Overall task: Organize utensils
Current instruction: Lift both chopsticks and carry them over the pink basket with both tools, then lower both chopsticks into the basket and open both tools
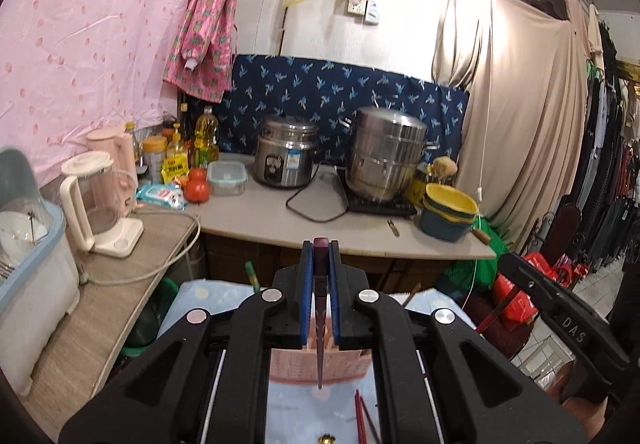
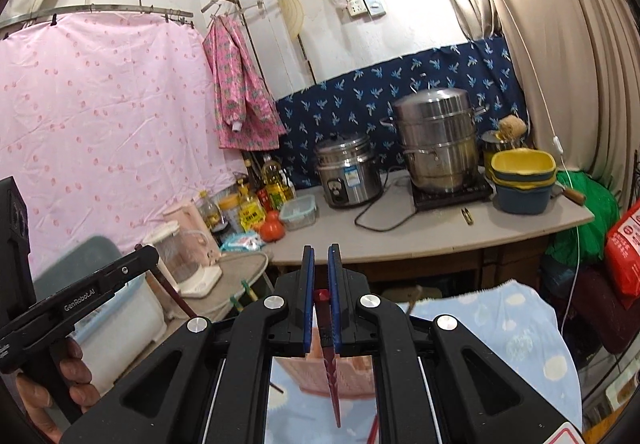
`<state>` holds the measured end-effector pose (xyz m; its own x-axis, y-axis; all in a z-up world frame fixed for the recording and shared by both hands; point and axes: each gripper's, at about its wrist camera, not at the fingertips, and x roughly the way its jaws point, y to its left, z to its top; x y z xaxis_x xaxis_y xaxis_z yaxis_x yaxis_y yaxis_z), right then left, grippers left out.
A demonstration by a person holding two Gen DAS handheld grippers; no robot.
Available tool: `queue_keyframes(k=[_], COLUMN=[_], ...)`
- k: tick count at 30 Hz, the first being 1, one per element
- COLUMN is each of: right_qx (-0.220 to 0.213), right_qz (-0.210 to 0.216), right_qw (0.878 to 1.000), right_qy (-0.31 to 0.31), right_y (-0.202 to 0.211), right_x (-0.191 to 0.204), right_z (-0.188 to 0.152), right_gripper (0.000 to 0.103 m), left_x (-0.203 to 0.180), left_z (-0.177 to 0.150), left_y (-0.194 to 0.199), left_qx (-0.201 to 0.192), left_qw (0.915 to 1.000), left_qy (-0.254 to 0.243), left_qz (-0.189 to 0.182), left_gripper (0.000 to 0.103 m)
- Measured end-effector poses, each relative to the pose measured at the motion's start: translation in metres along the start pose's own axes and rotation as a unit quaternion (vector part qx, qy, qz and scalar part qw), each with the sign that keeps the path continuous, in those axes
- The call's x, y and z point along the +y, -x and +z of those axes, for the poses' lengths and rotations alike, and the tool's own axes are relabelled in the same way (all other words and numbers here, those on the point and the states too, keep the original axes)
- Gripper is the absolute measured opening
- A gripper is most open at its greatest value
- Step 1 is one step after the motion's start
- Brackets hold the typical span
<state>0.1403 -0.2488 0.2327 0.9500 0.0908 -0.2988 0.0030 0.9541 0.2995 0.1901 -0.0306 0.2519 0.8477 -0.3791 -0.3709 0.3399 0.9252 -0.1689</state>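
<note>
Left wrist view: left gripper (image 1: 321, 244) clamped on a dark maroon patterned chopstick (image 1: 320, 324), held tip-down above the pink slotted plastic holder (image 1: 348, 368) on the blue cloud-print cloth (image 1: 208, 304) | Right wrist view: right gripper (image 2: 321, 250) likewise closed on a red patterned chopstick (image 2: 332, 380) above that holder.

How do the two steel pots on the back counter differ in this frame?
The rice cooker is short, with a labelled front panel, and stands on the bare counter. The steamer pot is taller, stacked in tiers, and sits on a black cooktop. Both are shiny steel with lids on.
</note>
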Motion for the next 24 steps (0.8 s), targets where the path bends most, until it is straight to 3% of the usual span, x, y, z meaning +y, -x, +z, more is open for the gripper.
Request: queue_keyframes(k=[12, 22, 24], right_qx=[-0.024, 0.038, 0.047], right_qz=[0.016, -0.006, -0.019], right_qw=[0.999, 0.998, 0.997], right_qy=[-0.039, -0.053, -0.059], right_y=[-0.075, -0.127, -0.130], right_x=[-0.011, -0.032, -0.038], right_z=[0.032, -0.019, -0.033], right_gripper=[0.007, 0.007, 0.012], left_x=[0.007, 0.014, 0.019], left_z=[0.037, -0.014, -0.025], left_y=[-0.050, -0.110, -0.115], left_qx=[-0.032, 0.033, 0.043], left_qw=[0.9993, 0.9991, 0.9986], left_qy=[0.017, 0.026, 0.031], left_qz=[-0.003, -0.001, 0.008], left_gripper=[0.007, 0.007, 0.011])
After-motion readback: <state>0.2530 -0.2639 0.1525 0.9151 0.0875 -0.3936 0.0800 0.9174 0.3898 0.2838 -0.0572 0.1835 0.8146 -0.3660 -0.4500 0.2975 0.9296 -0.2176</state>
